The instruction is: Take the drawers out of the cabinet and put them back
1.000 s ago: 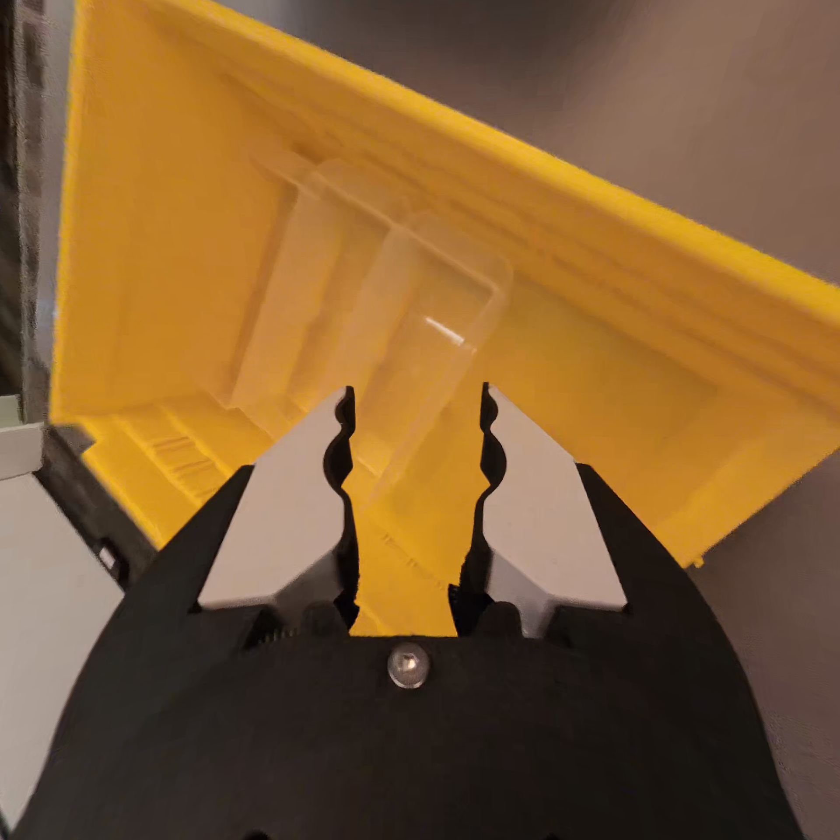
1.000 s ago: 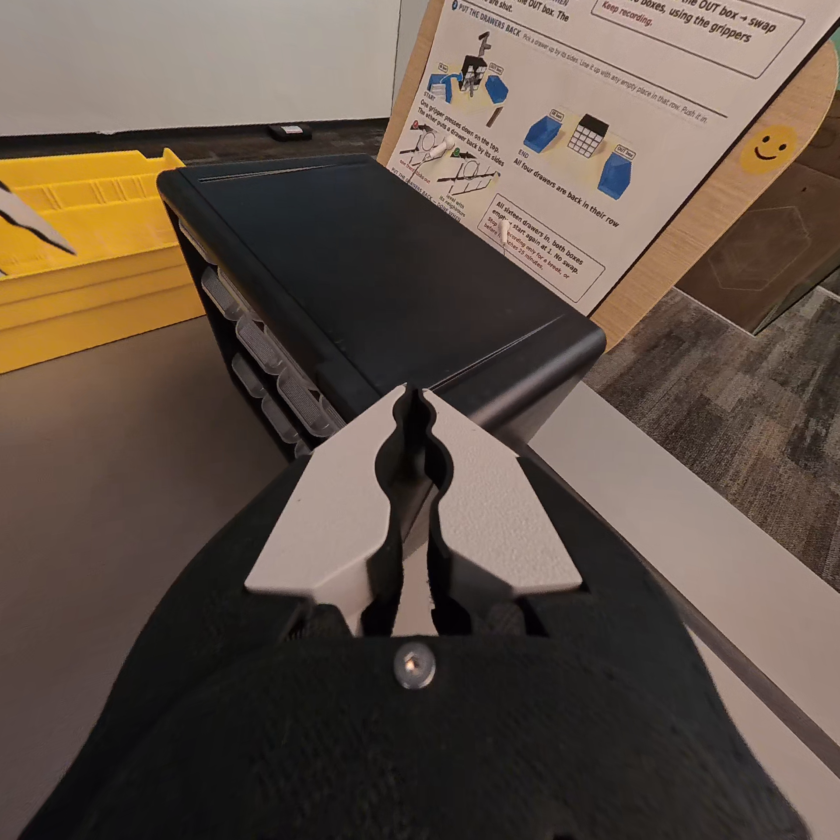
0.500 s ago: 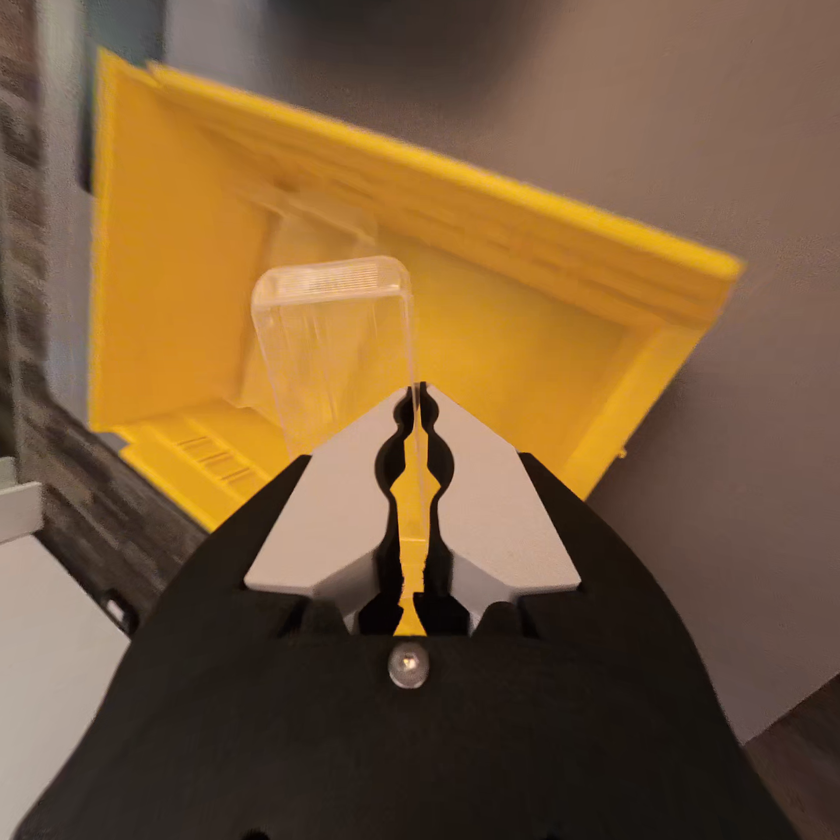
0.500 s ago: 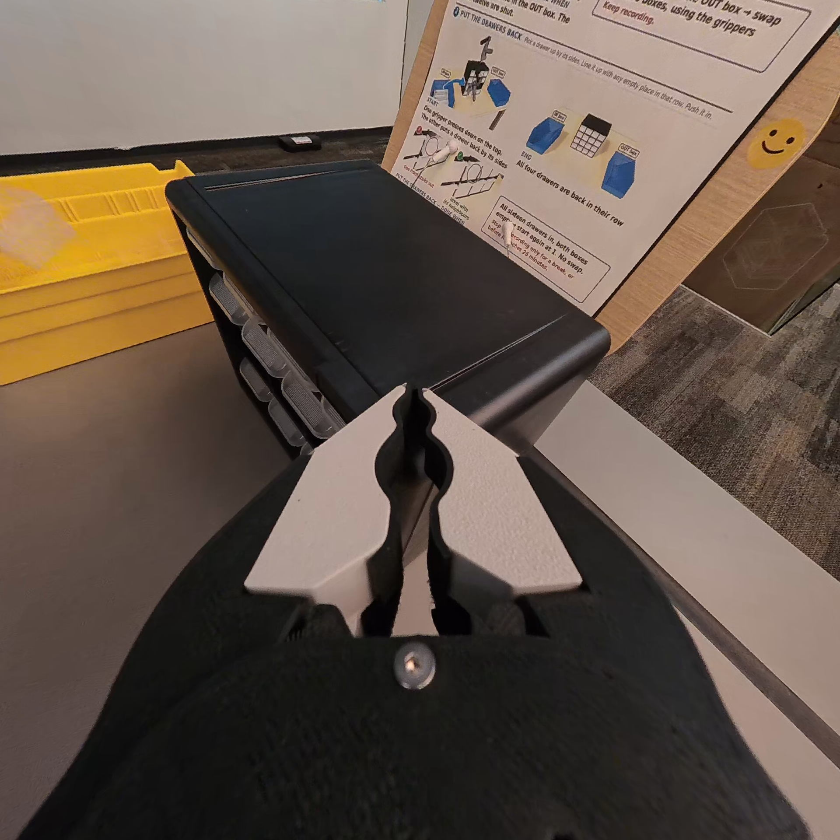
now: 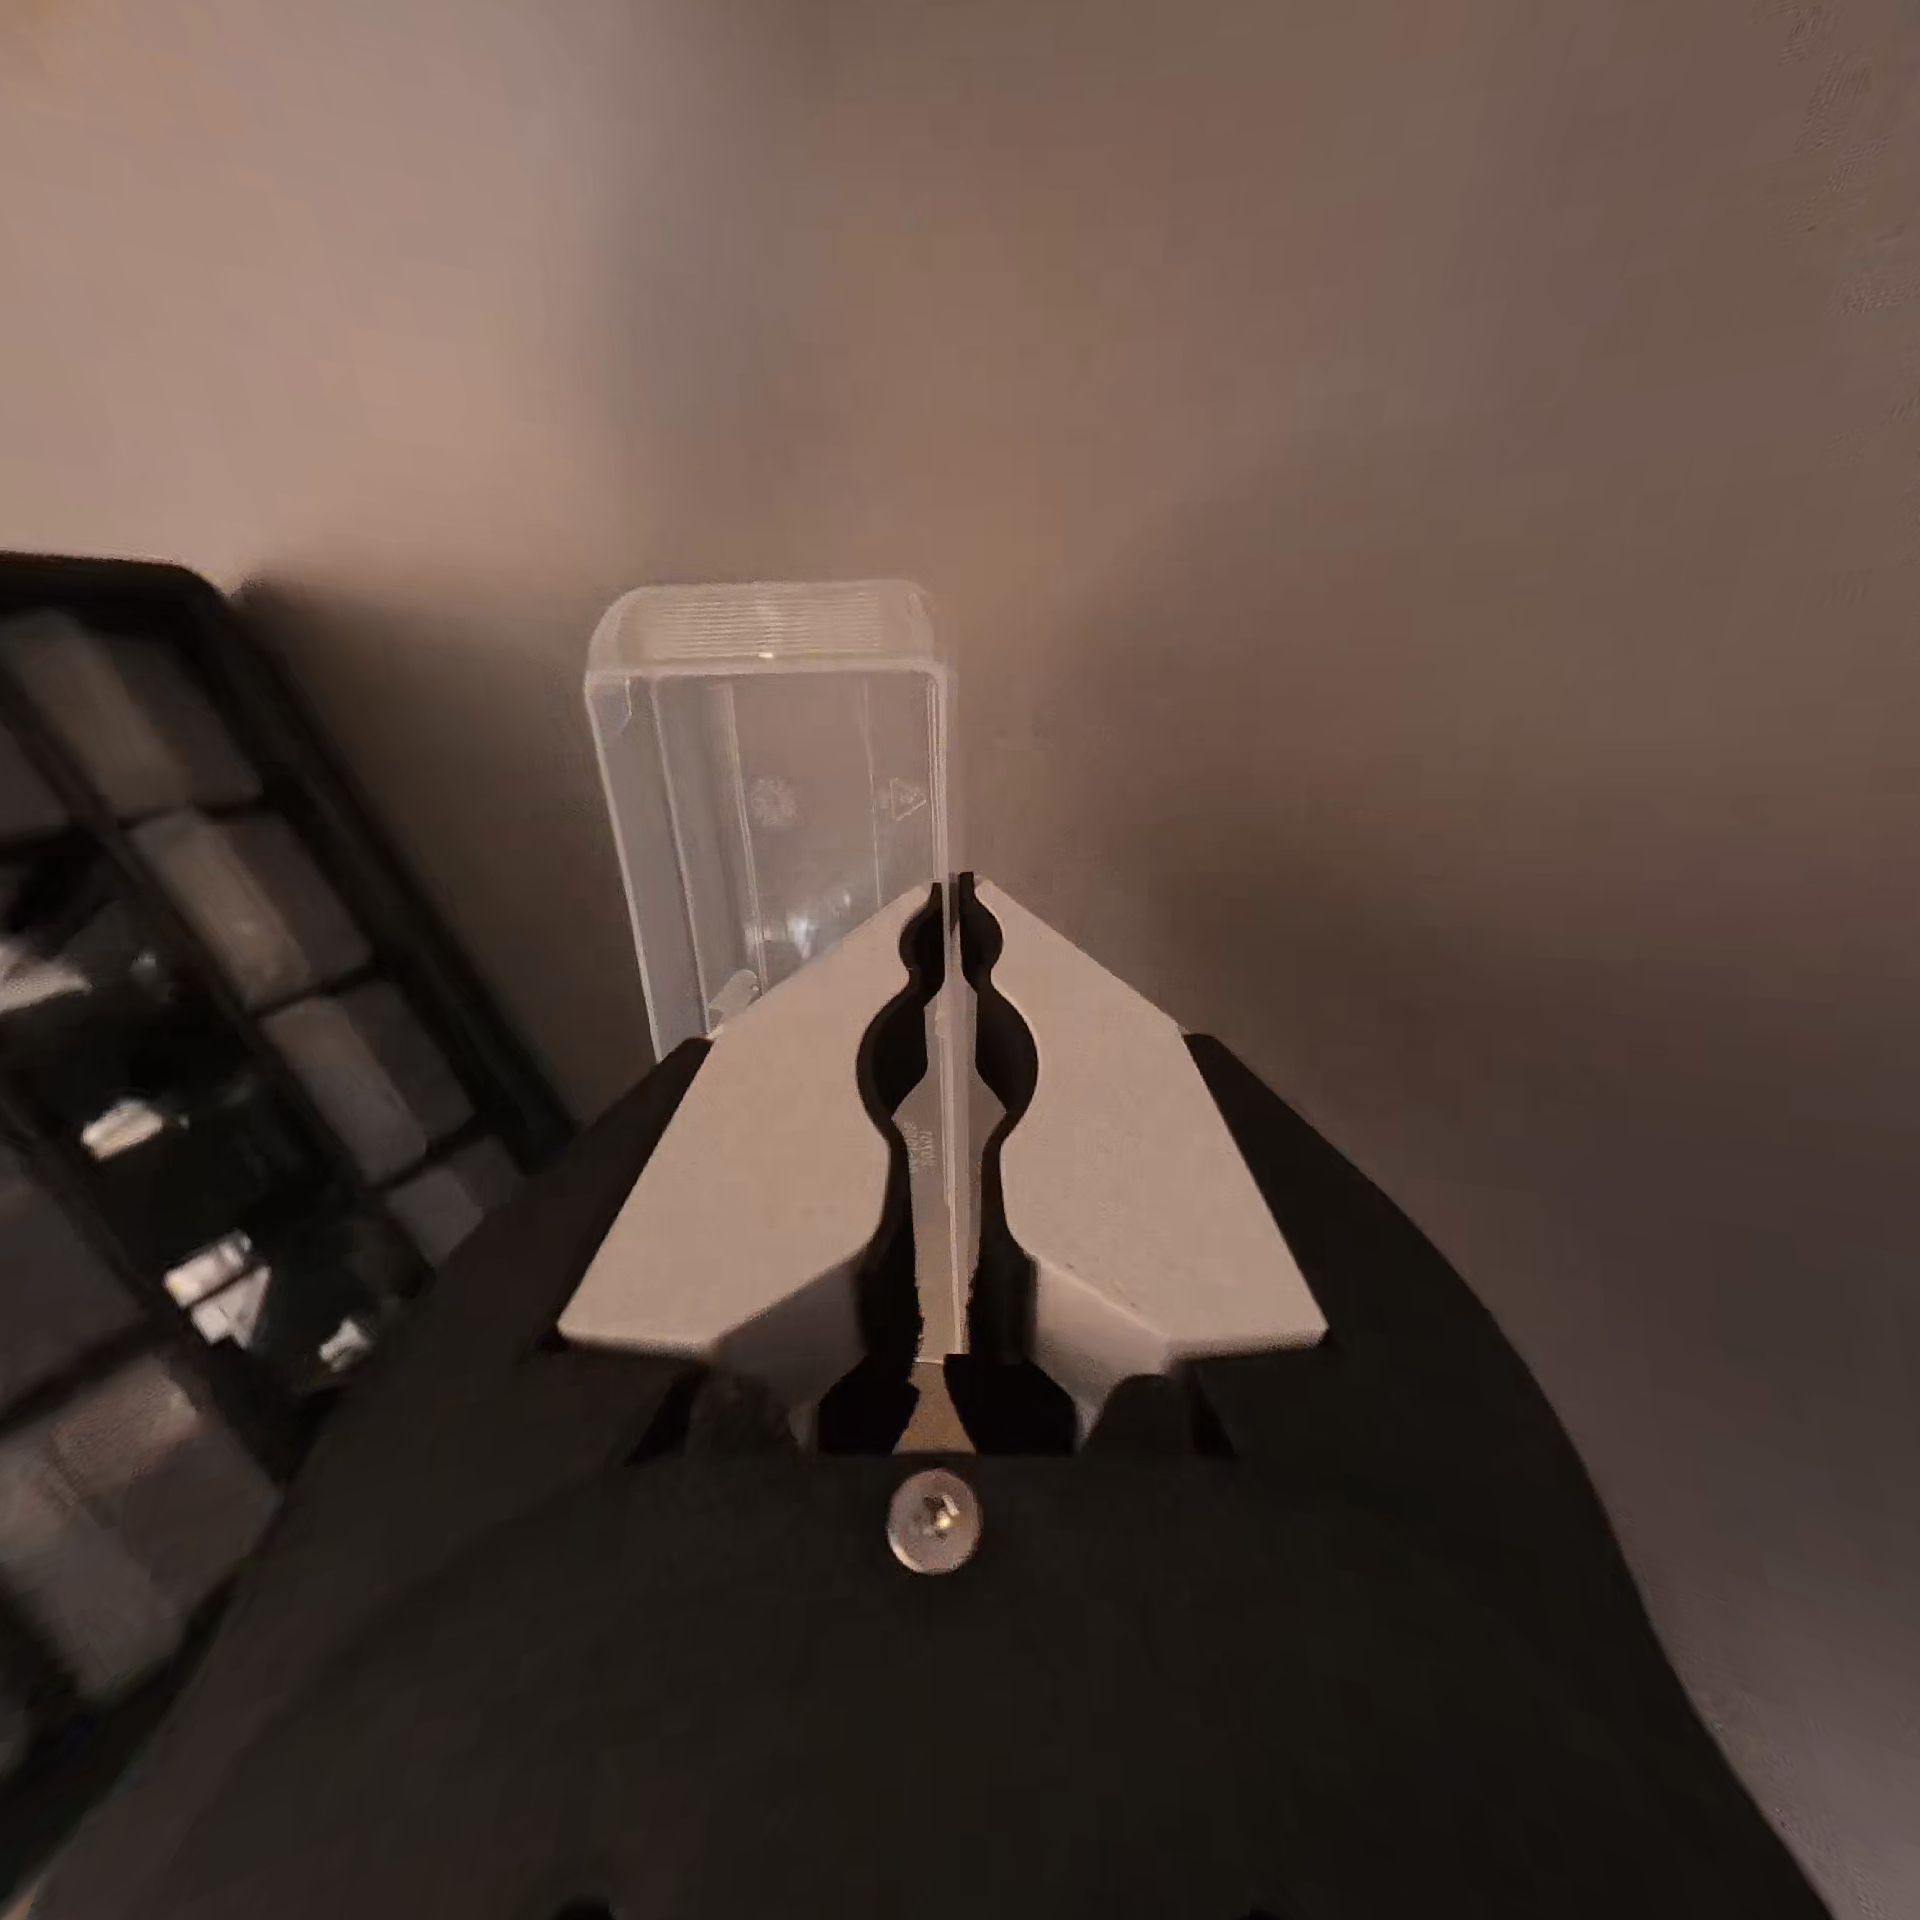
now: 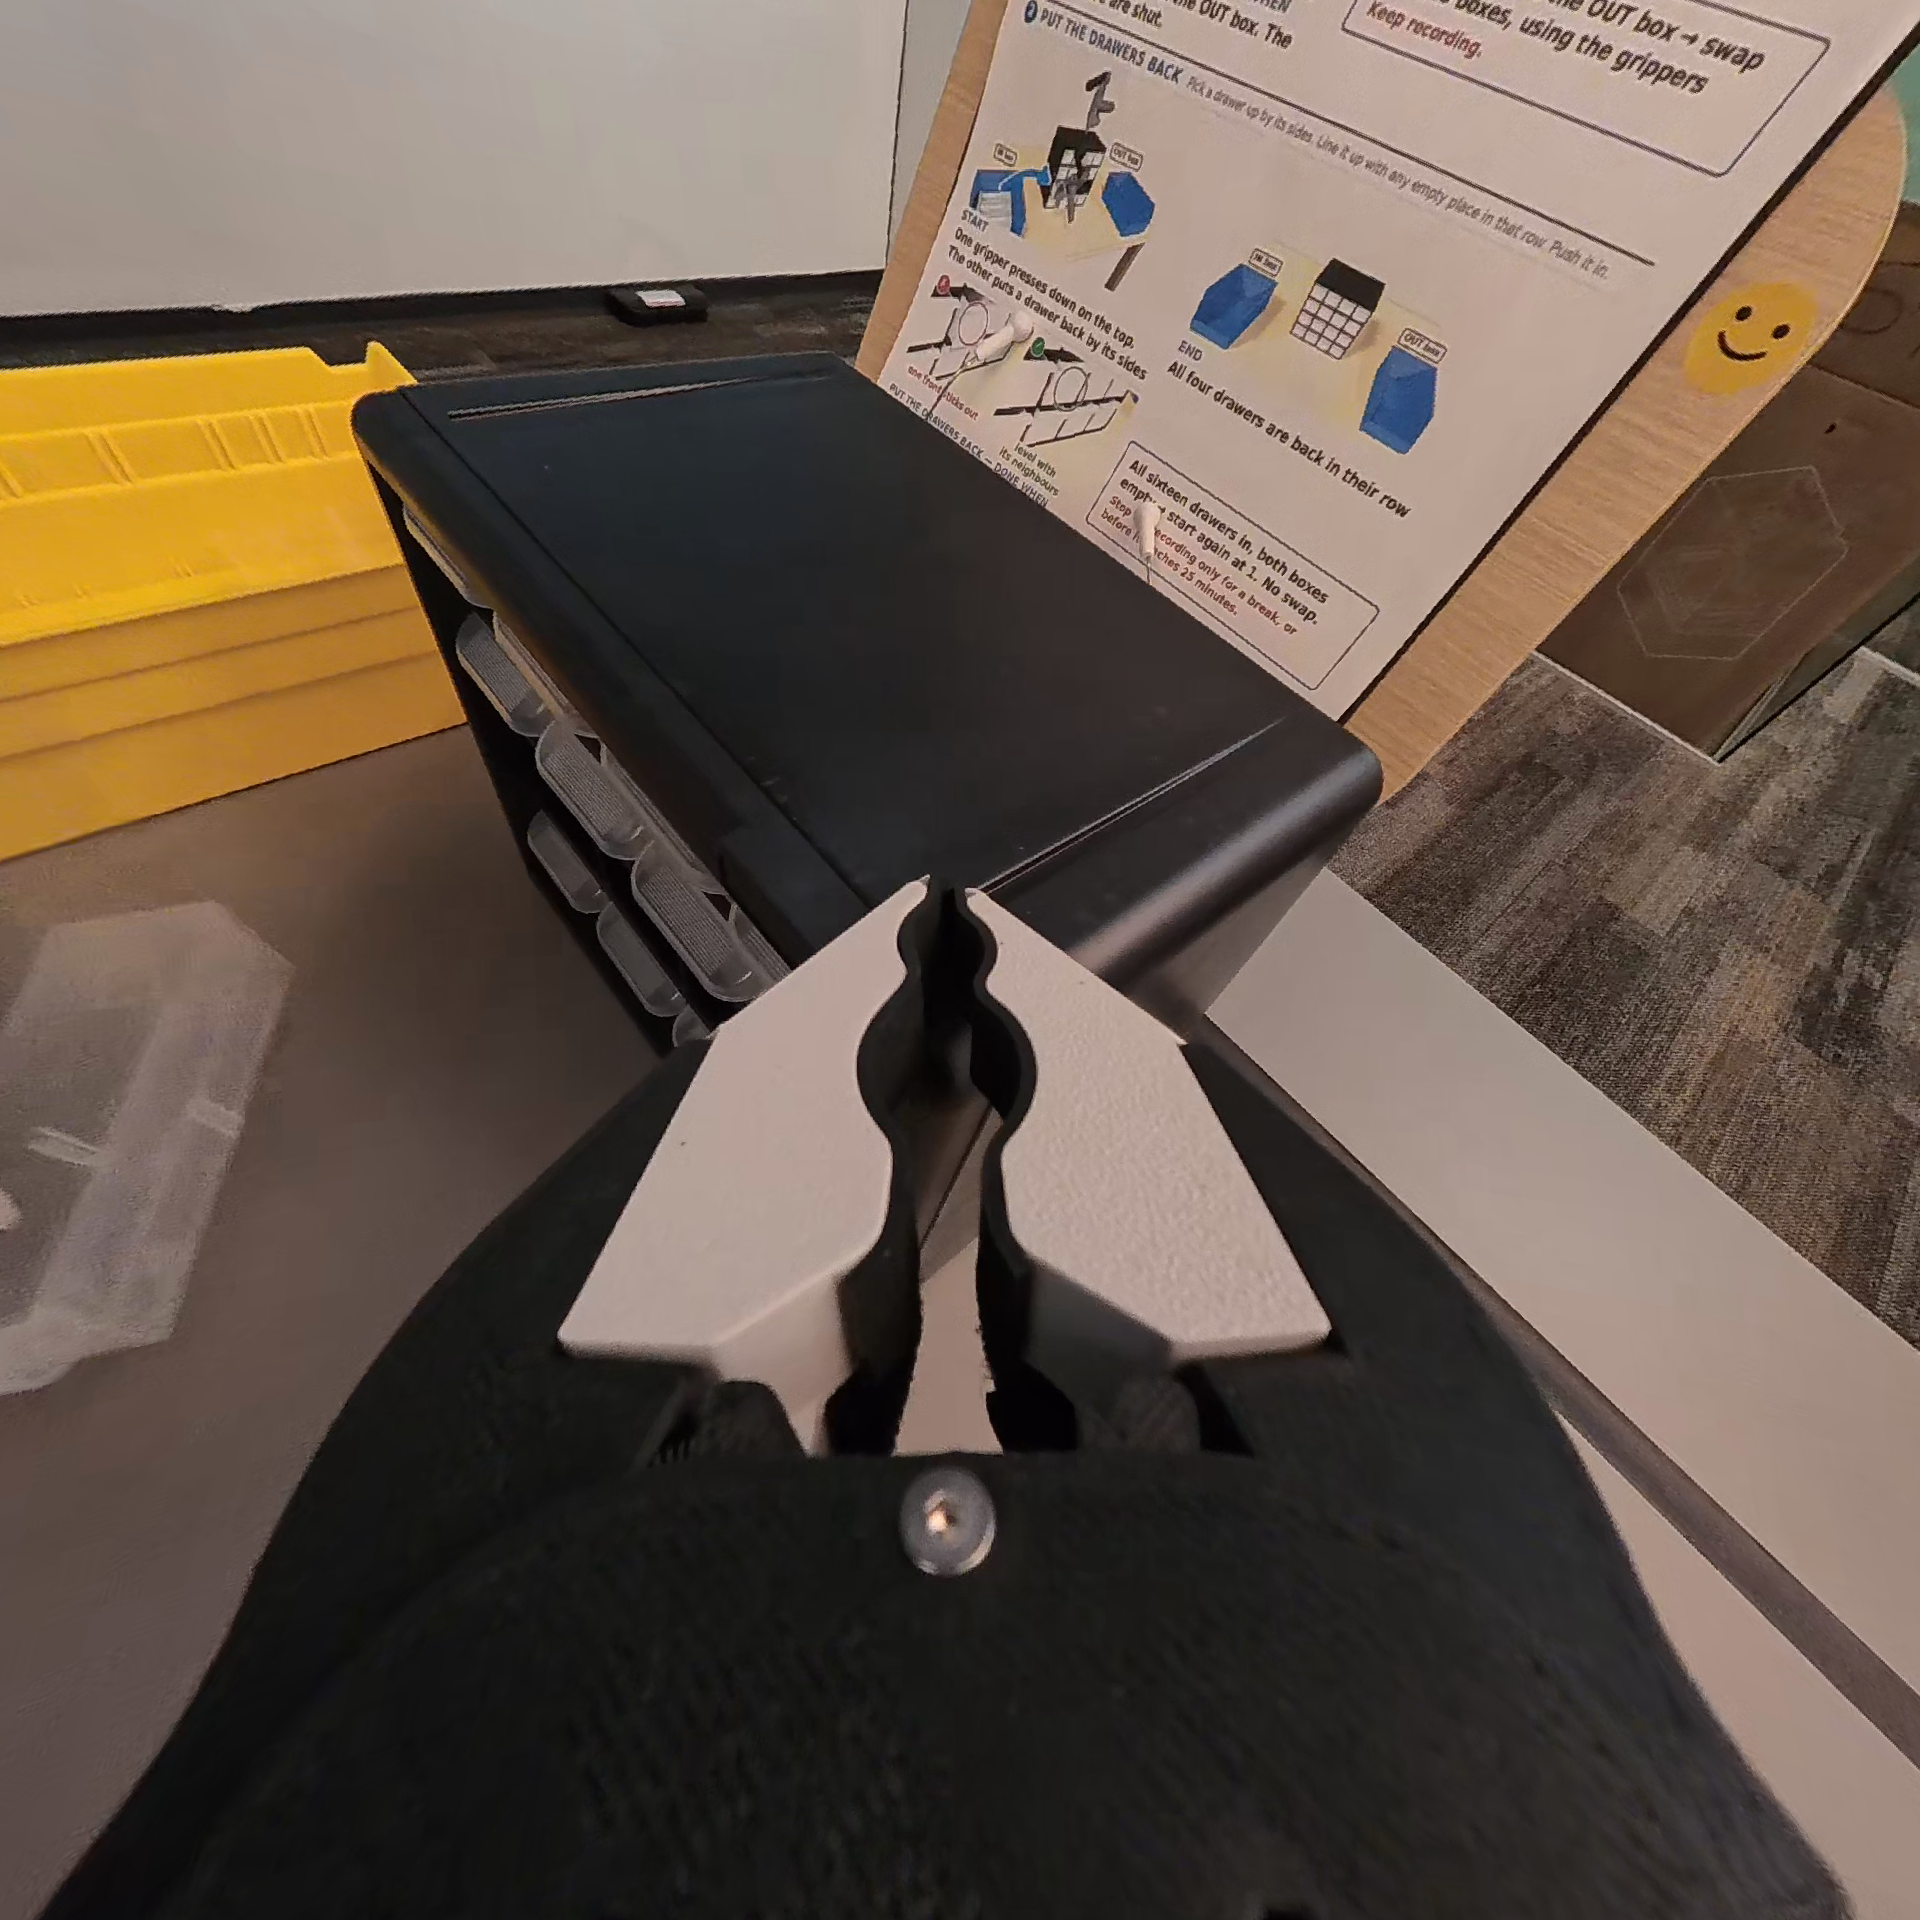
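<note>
With left tongs [image 5: 954, 883] gripping drawer [image 5: 774, 769]

Clear, glossy plastic drawer [image 5: 769, 790], ribbed front lip. Black matt plastic cabinet [image 6: 883, 603], smooth top. Yellow smooth plastic bin [image 6: 187, 613]. Grey-brown matt desk [image 6: 416, 1039]. Tongs: pale grey, fine-grained matt fingers [image 6: 758, 1153]. Wood-grain board [image 6: 1558, 499] carrying a paper sheet.

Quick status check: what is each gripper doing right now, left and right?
Left gripper: shut on a clear plastic drawer, pinching its side wall.
Right gripper: shut, holding nothing, at the black cabinet.
</note>
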Demonstrator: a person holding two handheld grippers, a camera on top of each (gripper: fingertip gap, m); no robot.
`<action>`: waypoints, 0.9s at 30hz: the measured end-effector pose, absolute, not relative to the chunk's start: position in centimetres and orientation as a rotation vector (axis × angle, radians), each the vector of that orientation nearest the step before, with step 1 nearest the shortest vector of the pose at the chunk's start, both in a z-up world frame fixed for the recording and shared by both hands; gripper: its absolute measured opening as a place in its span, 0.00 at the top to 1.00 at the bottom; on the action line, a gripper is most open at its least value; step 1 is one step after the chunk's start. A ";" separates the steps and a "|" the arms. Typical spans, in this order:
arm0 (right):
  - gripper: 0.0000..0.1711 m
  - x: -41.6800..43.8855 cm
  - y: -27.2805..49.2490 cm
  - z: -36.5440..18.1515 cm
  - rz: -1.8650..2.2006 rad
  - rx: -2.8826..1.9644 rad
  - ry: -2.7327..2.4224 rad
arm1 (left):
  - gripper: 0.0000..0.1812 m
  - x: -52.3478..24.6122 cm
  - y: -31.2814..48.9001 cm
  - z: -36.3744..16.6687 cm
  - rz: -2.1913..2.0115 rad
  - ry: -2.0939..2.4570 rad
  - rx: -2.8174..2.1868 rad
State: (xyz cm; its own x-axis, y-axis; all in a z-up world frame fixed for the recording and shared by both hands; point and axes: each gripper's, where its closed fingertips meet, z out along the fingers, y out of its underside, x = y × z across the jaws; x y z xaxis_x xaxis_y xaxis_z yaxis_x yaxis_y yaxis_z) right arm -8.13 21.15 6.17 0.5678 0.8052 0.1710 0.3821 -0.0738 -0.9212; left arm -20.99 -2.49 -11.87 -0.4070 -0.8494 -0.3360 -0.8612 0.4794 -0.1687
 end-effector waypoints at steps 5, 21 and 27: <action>1.00 -8.1 21.2 6.2 0.489 -1.679 -1.004 | 1.00 -20.0 -2.1 -14.4 0.017 2.428 -1.413; 1.00 -8.1 21.2 6.2 0.494 -1.677 -1.007 | 0.66 -13.3 -1.0 -12.8 -0.405 1.048 -2.328; 1.00 -8.1 21.2 6.2 0.493 -1.675 -1.008 | 0.82 -15.8 -1.2 -14.5 -0.020 1.244 -2.230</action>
State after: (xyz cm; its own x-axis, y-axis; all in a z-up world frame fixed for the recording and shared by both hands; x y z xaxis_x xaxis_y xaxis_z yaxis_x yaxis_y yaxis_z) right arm -8.13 21.15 6.16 0.5570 0.8148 0.1609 0.3738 -0.0729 -0.9247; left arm -15.76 -1.18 -14.52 0.5651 -0.7836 -0.2582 -0.7751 -0.3970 -0.4915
